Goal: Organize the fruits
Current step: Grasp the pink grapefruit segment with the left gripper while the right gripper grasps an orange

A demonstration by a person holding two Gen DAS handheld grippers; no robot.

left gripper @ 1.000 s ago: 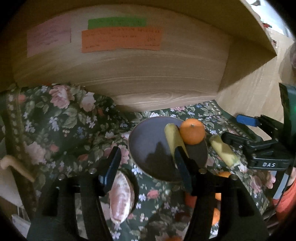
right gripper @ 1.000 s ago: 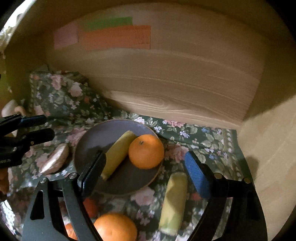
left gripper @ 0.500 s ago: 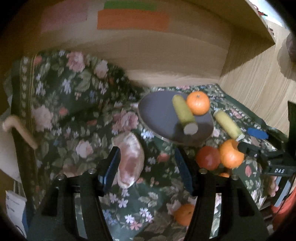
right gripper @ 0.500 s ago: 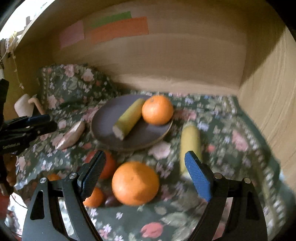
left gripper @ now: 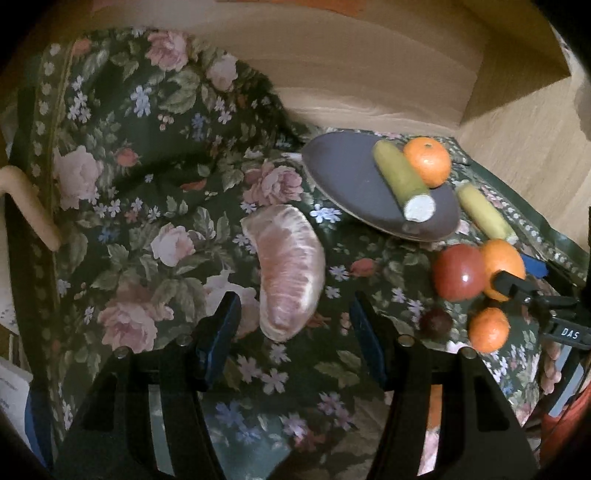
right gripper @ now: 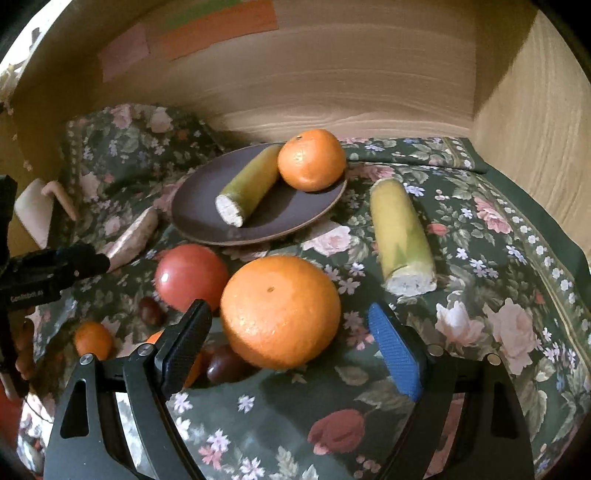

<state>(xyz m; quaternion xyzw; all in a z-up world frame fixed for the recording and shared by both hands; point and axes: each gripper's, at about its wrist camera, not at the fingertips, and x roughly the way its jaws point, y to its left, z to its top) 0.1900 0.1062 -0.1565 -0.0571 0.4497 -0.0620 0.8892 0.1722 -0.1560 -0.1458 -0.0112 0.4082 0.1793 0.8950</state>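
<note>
A dark plate (left gripper: 343, 173) (right gripper: 199, 214) on the floral cloth holds a cut banana piece (left gripper: 400, 181) (right gripper: 251, 184) and a tangerine (left gripper: 427, 160) (right gripper: 312, 159). My left gripper (left gripper: 293, 317) is open, its fingers flanking the near end of a peeled pomelo segment (left gripper: 290, 269) without touching it. My right gripper (right gripper: 284, 339) is open around a large orange (right gripper: 280, 312) (left gripper: 502, 262). A red tomato (right gripper: 190, 277) (left gripper: 458, 271), a second banana piece (right gripper: 400, 236) (left gripper: 484, 212), small tangerines (right gripper: 92, 339) (left gripper: 488, 328) and dark grapes (right gripper: 225, 363) lie on the cloth.
A wooden back wall (right gripper: 332, 85) and a right side wall (right gripper: 535, 122) enclose the space. Coloured paper notes (right gripper: 218, 29) hang on the back wall. A cream mug (right gripper: 37, 210) stands at the left edge. The cloth (left gripper: 129, 129) is bunched up at back left.
Both grippers have pulled back from the plate and lowered. The left one now sits over the pomelo segment, the right one around the large orange. Both stayed open.
</note>
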